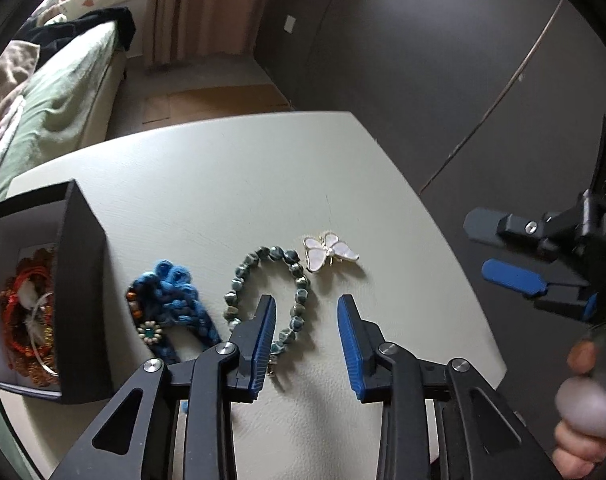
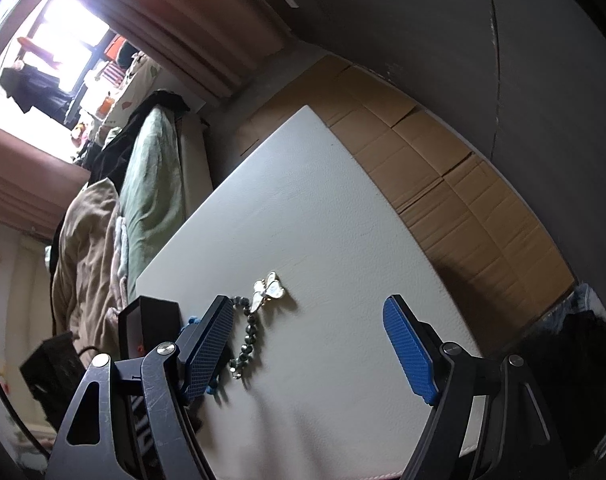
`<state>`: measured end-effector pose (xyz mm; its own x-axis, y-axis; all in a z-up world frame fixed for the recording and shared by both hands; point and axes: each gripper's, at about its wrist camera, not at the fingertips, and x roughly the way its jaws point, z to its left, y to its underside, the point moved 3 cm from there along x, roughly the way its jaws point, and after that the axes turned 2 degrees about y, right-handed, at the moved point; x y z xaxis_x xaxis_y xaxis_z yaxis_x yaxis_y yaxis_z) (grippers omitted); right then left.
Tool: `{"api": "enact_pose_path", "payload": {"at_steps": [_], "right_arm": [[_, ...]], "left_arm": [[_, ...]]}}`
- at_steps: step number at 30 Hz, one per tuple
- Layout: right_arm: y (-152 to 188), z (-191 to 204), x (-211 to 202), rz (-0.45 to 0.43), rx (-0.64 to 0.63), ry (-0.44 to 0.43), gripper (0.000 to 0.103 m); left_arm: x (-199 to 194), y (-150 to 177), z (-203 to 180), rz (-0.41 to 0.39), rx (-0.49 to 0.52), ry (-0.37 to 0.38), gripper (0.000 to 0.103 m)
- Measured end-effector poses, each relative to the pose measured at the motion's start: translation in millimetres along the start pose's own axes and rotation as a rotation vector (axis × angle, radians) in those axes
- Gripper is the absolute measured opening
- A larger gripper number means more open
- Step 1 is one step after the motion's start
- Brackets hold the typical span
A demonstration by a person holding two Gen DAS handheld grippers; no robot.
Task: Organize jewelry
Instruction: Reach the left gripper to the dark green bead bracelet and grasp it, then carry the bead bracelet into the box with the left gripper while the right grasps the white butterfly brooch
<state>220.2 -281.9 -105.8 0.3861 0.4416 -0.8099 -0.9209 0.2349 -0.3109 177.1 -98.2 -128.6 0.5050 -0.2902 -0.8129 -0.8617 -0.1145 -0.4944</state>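
My left claw is part-open, empty, straddling one side of the bracelet; closing off-centre could drag beads into the brooch.

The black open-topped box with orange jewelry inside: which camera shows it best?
The left wrist view: the black open-topped box shows its pale interior and orange jewelry. The right wrist view catches only a dark corner of it, its contents hidden.

On the desk lie one green beaded bracelet, one butterfly brooch, one blue knitted piece and one black box.
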Motion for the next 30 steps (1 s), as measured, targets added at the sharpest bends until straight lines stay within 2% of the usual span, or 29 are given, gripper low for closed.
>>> {"api": "enact_pose_path", "payload": {"at_steps": [5,7,8,10,14,18,23,30], "right_arm": [[-2,-2,0,-0.004,-0.003,0.015,0.078],[-2,-1,0,-0.001,-0.009,0.016,0.078],[-2,0,1,-0.001,-0.013,0.019,0.078],[-1,3,4,0.003,-0.024,0.028,0.078],[3,10,11,0.019,-0.055,0.028,0.078],[6,20,16,0.023,-0.088,0.027,0.078],[7,33,25,0.027,-0.134,0.042,0.077],[10,46,45,0.054,-0.185,0.072,0.070]], "left_arm": [[20,3,4,0.045,0.001,-0.037,0.032],[21,1,3,0.034,0.018,-0.049,0.031],[22,0,2,0.031,0.026,-0.055,0.029],[21,0,5,0.028,0.030,-0.077,0.009],[15,-5,14,0.010,-0.007,-0.079,0.009],[-8,-15,21,-0.050,-0.041,-0.022,0.009],[-32,-25,35,-0.109,-0.098,0.007,0.009],[-55,-37,57,-0.161,-0.160,0.038,0.009]]}}
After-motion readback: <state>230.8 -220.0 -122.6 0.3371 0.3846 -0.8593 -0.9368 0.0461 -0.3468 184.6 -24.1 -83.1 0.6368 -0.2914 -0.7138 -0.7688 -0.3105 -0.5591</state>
